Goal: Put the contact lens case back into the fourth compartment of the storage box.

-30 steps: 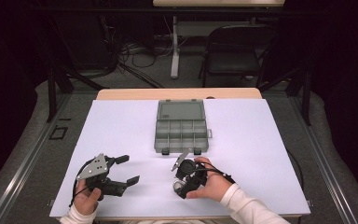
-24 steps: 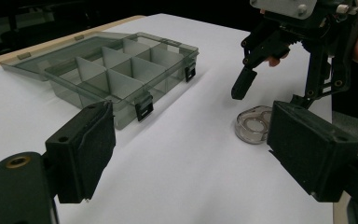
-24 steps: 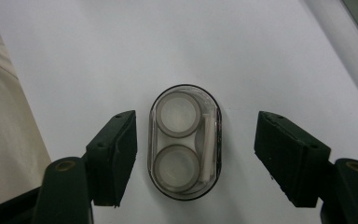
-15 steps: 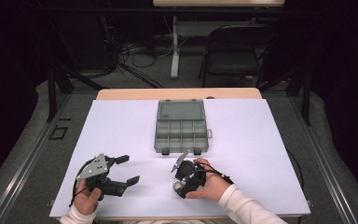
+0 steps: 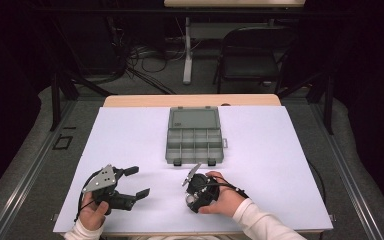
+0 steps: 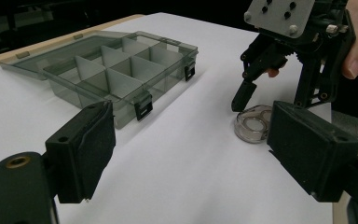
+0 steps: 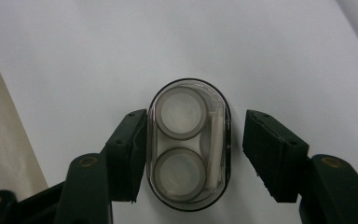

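Observation:
A clear oval case (image 7: 189, 144) with two round pots inside lies on the white table sheet (image 5: 270, 165). My right gripper (image 7: 193, 154) points straight down over it, one jaw on each long side. Its jaws have just been closing. The left pad (image 7: 130, 149) is against the case wall, while the right pad (image 7: 265, 154) stands a small gap off. In the left gripper view the case (image 6: 254, 123) sits under the right gripper (image 6: 270, 100). My left gripper (image 5: 137, 181) rests near the front left of the table, open and with nothing in it.
A grey translucent organizer box (image 5: 195, 137) lies open at mid-table, its lid folded back and its compartments (image 6: 121, 70) bare. A dark chair (image 5: 250, 55) and cables stand beyond the table's far edge.
The grey plate on the right gripper has shifted a little as the hand settled over the case. The left hand and the box have kept still.

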